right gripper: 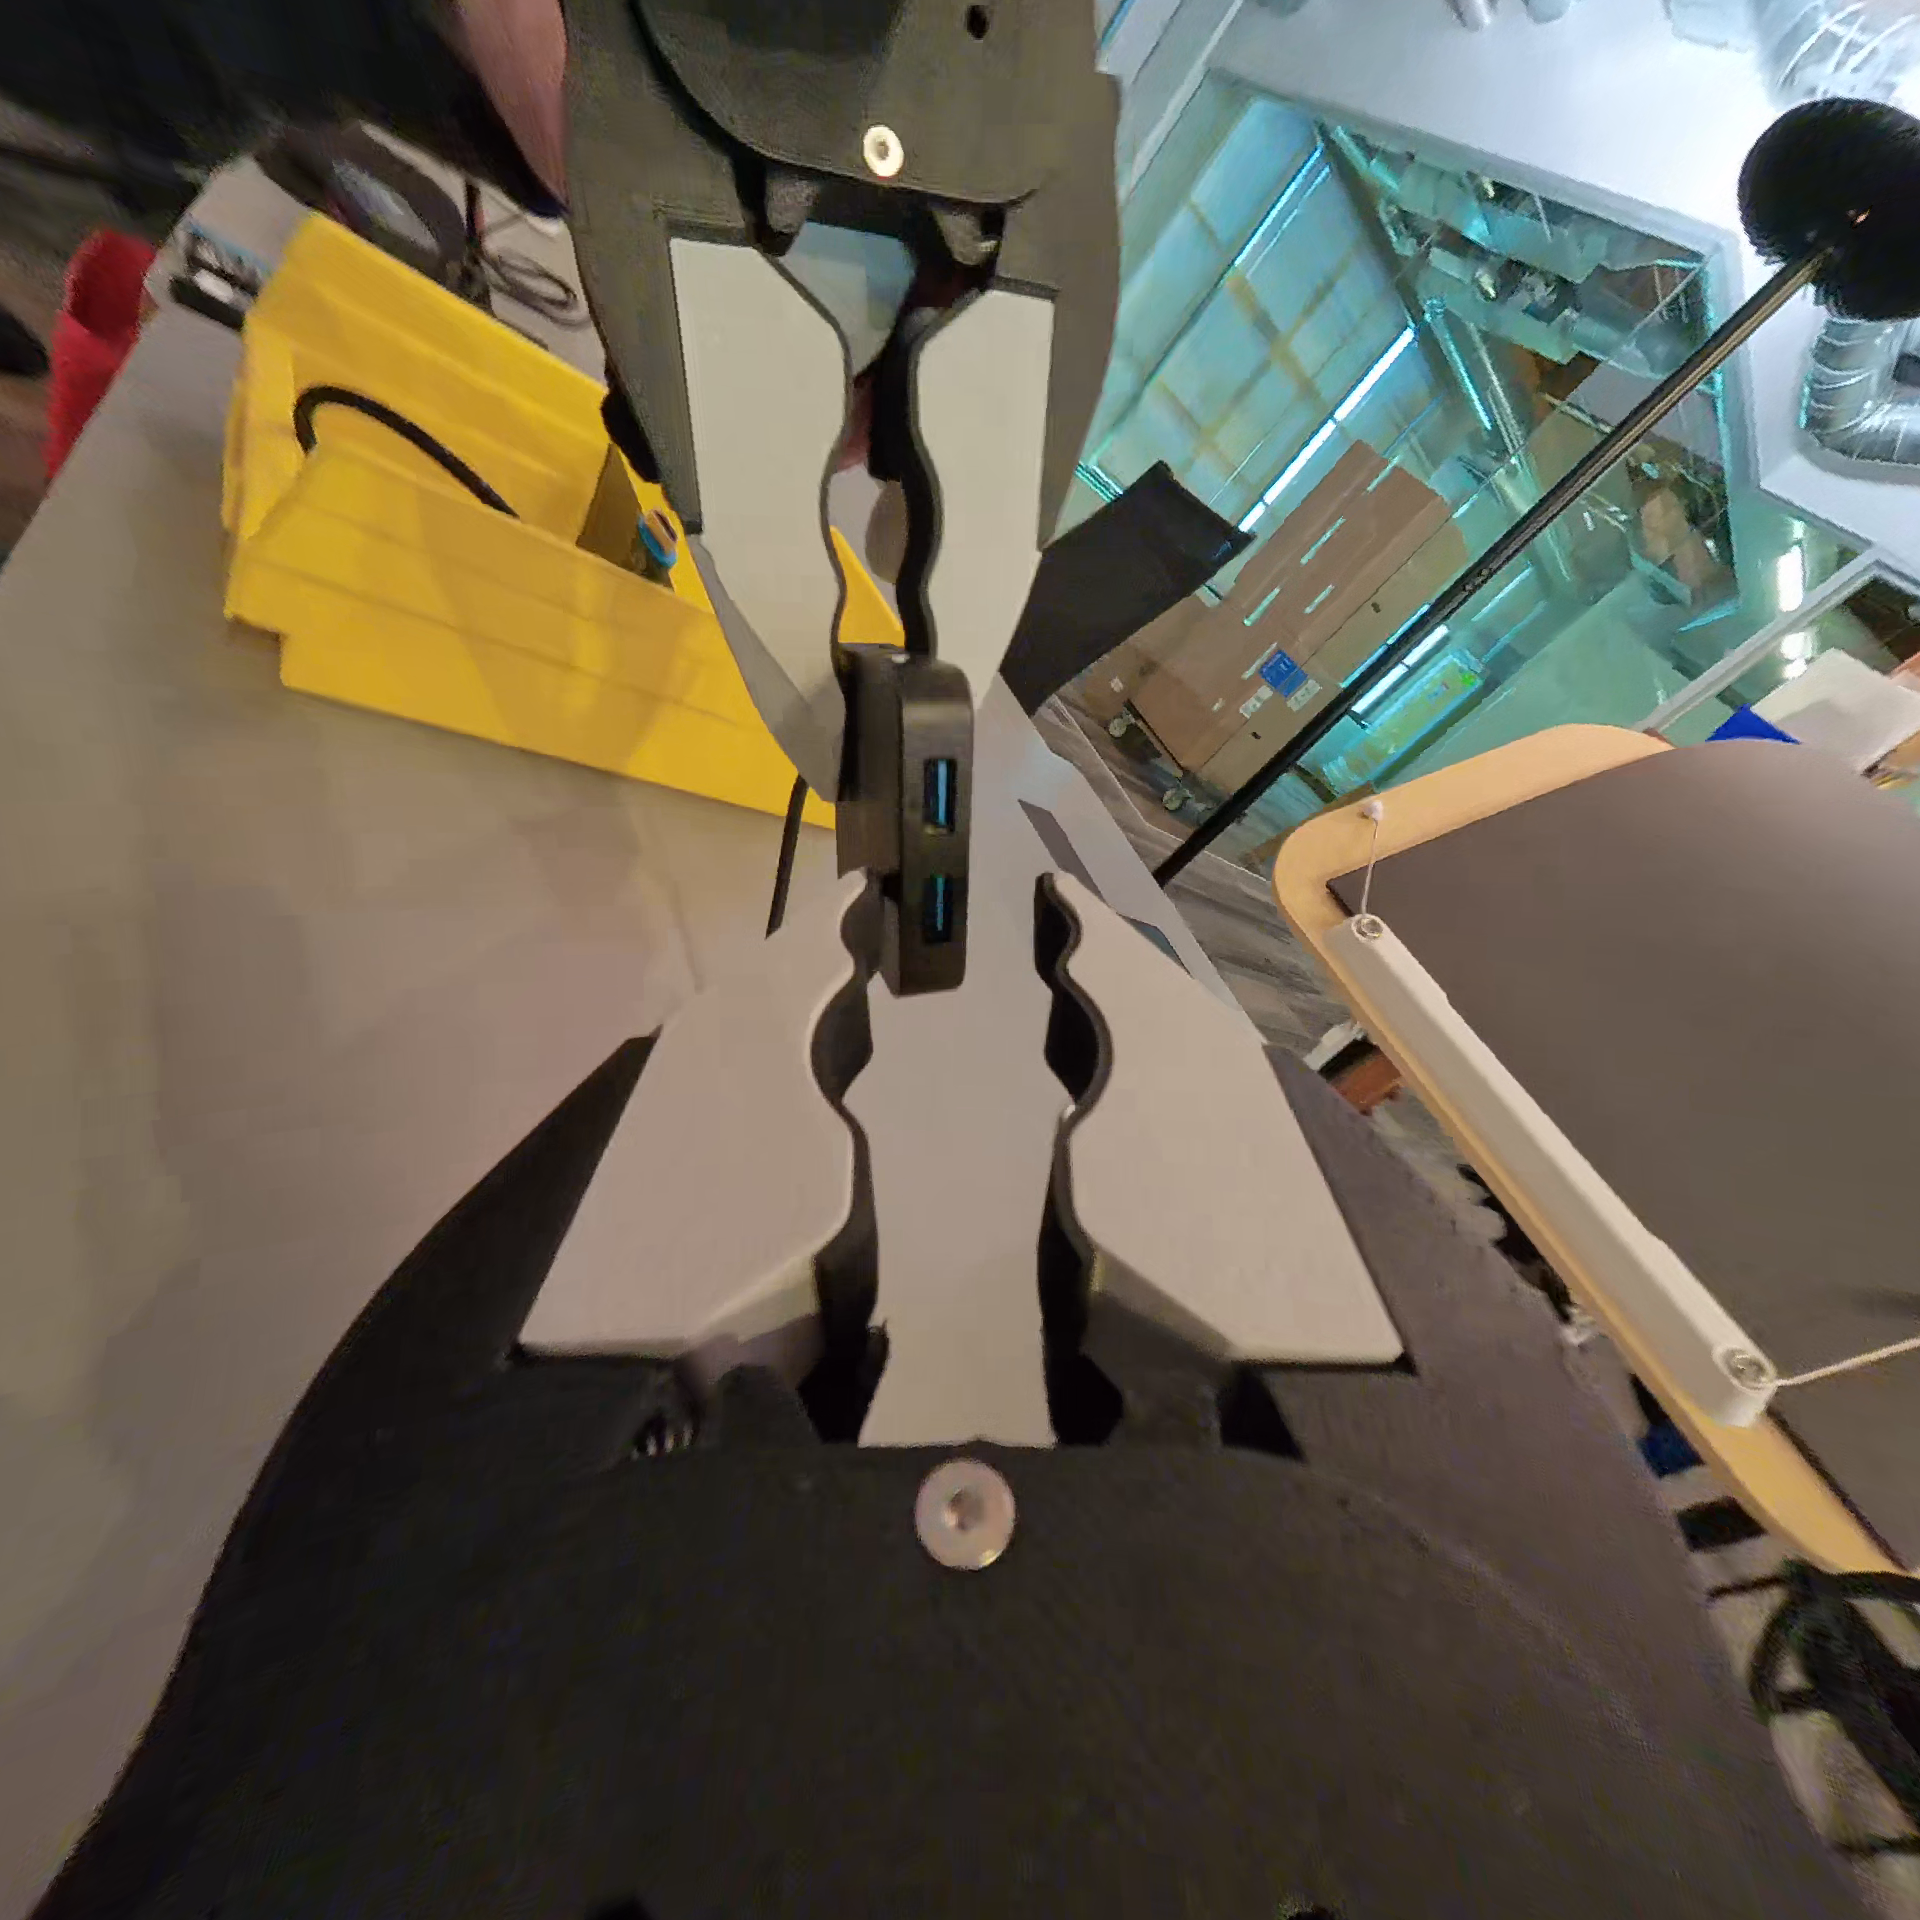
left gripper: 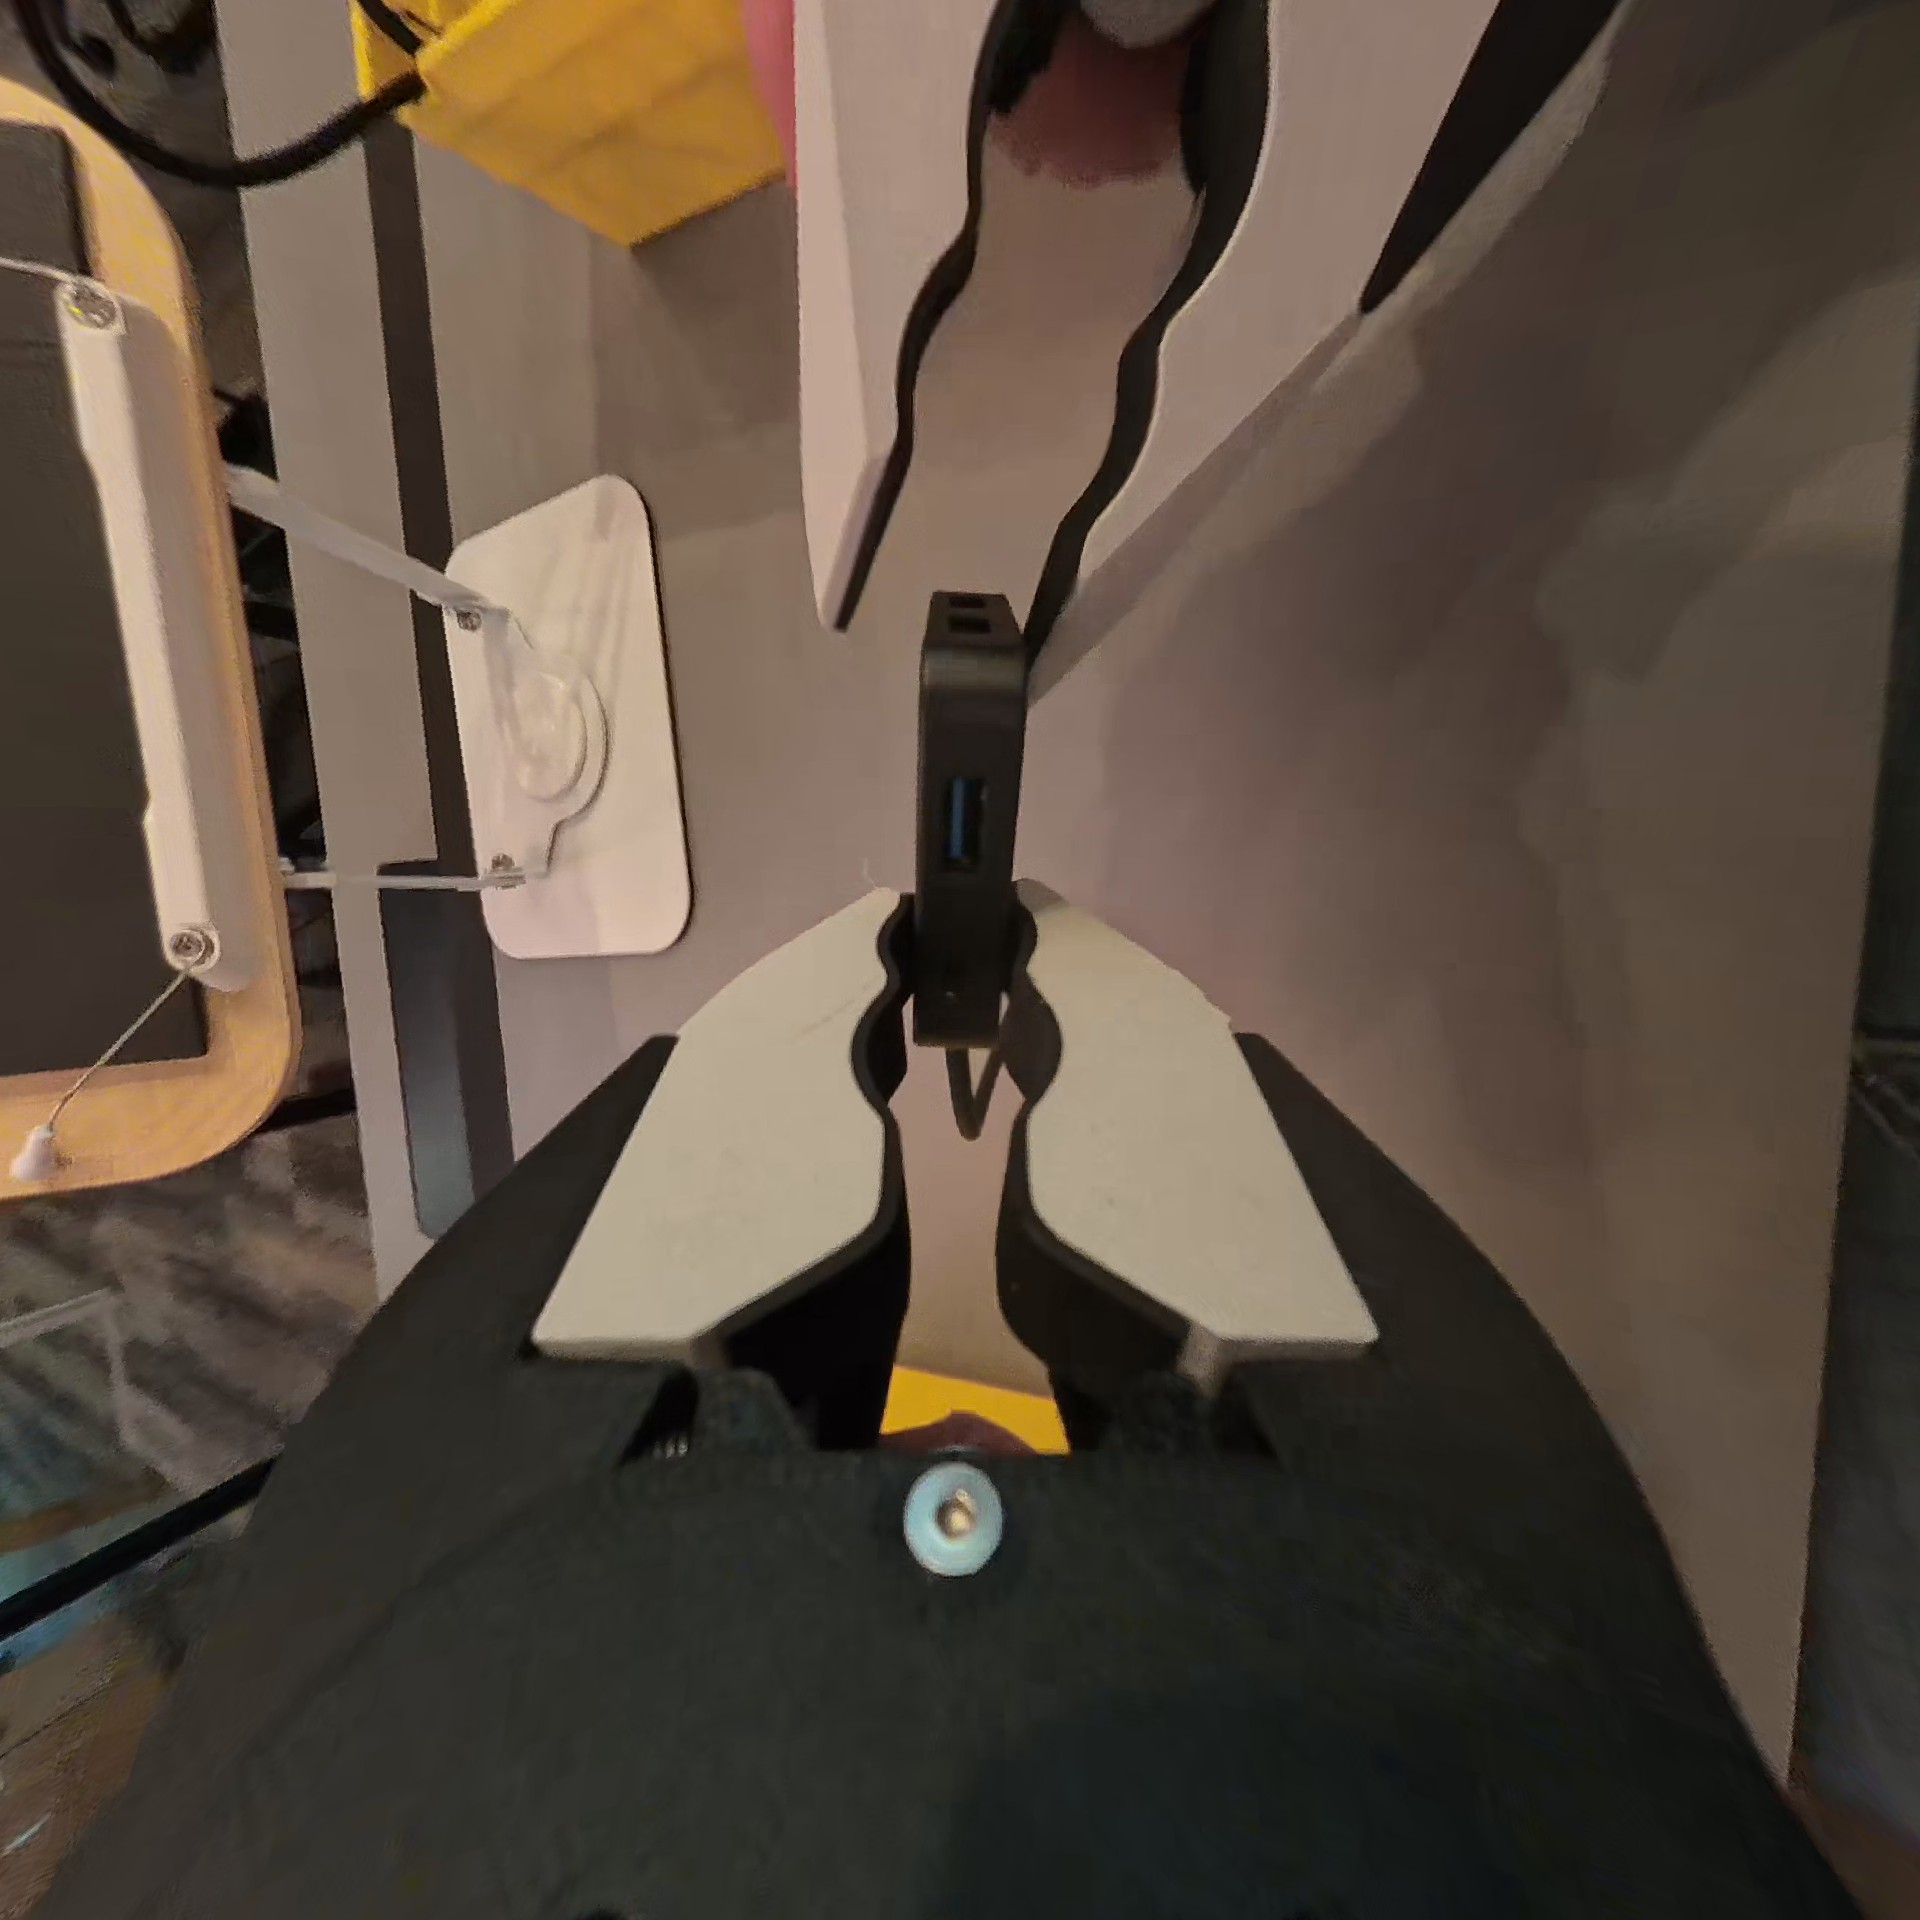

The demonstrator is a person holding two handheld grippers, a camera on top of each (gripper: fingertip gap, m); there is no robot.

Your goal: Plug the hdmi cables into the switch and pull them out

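Left tool (left gripper: 961, 971) clamped on the near end of the black switch (left gripper: 971, 800), held upright above the grey counter (left gripper: 1455, 831), thin black cord (left gripper: 971, 1091) trailing from its gripped end. Right tool (right gripper: 956, 925) spread wide around the switch's far end, one finger (right gripper: 769, 1122) beside it, gripping nothing. Farther back, yellow bin (right gripper: 468, 582) on the counter, black cable (right gripper: 405, 436) and a blue-tipped plug (right gripper: 657, 535) lying inside.
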